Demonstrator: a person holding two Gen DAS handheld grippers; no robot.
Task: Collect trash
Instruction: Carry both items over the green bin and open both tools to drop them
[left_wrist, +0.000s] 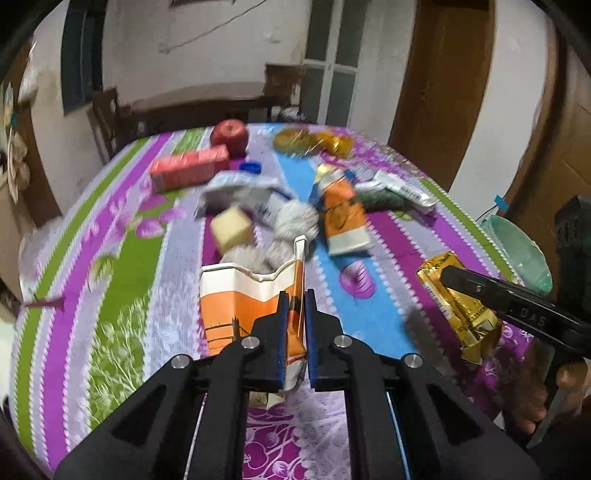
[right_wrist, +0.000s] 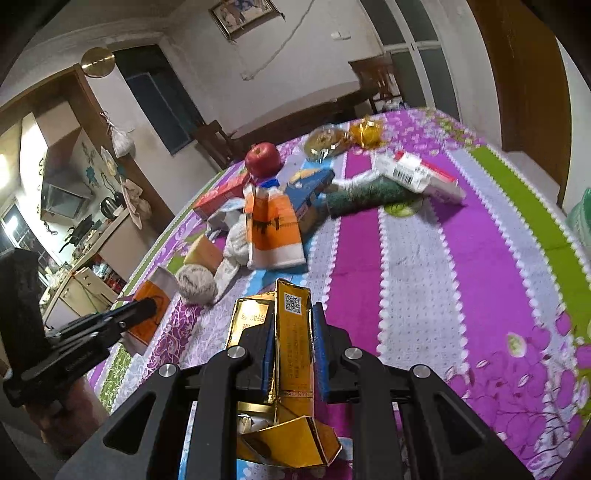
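My left gripper (left_wrist: 295, 299) is shut on a crushed orange-and-white carton (left_wrist: 243, 295), held above the near part of the table; it also shows in the right wrist view (right_wrist: 151, 314). My right gripper (right_wrist: 293, 314) is shut on a flattened gold box (right_wrist: 291, 354), which also shows in the left wrist view (left_wrist: 458, 314) at the right. More trash lies mid-table: another orange-and-white carton (left_wrist: 343, 218) (right_wrist: 271, 229), white crumpled paper balls (left_wrist: 295, 221) (right_wrist: 195, 284), a white wrapper (left_wrist: 240, 188) and a blue box (right_wrist: 310, 192).
A red apple (left_wrist: 229, 134) (right_wrist: 263, 158), a red box (left_wrist: 188, 170), a yellow block (left_wrist: 232, 227), gold-wrapped items (left_wrist: 310, 142), a green yarn roll (right_wrist: 369, 195) and a white packet (right_wrist: 417, 173) lie on the striped tablecloth (left_wrist: 122, 258). A green basin (left_wrist: 517, 243) sits off the table's right edge.
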